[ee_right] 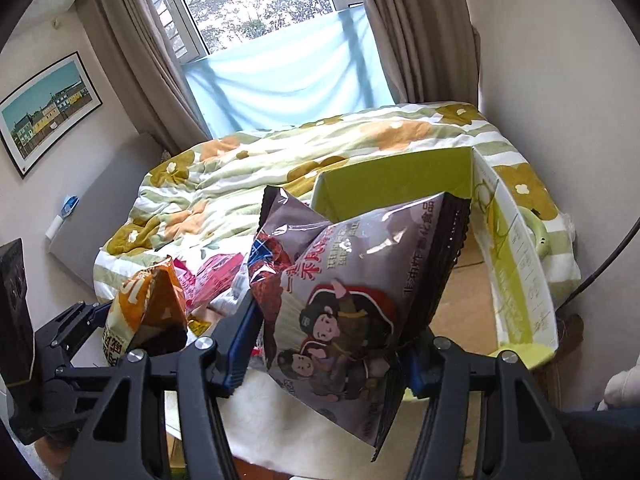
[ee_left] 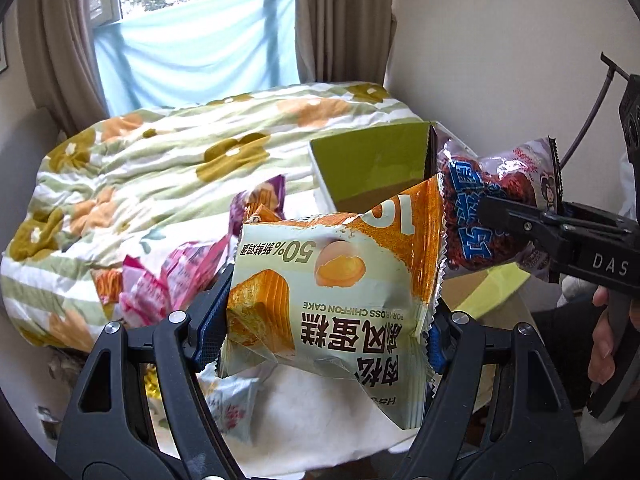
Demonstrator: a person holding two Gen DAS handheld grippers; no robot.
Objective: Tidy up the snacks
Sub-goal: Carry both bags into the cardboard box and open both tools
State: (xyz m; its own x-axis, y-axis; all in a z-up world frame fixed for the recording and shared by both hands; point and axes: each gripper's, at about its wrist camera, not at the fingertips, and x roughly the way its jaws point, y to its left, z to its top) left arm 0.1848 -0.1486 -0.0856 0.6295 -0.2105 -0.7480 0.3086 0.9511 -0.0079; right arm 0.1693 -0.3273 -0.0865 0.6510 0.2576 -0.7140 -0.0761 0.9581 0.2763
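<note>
Two handheld claws are raised above a bed covered by a floral quilt [ee_left: 160, 168], each carrying a snack.

The left claw [ee_left: 328, 328] pinches a pale green and orange chiffon cake packet [ee_left: 336, 292] by its side edges, the pads pressing in from both sides. The right claw [ee_right: 332, 344] is pressed tight on a grey-purple snack bag with cartoon children [ee_right: 348, 304], which juts upward between its fingers. From the left camera, that bag hangs just to the right of the cake packet, with a person's hand [ee_left: 604, 344] on the right claw's handle.

Beyond both packets an open cardboard box with a lime green lining [ee_right: 400, 176] sits on the bed, its flaps up. More snacks lie loose on the quilt, among them pink wrapped packets [ee_left: 168, 280].

The step in hand appears to be carrying both snacks to the box. To do it well, bring each packet fully past the near wall and over the opening before loosening the grip, lower it close to the bottom, and release one at a time so the bags do not collide or catch on a flap.
</note>
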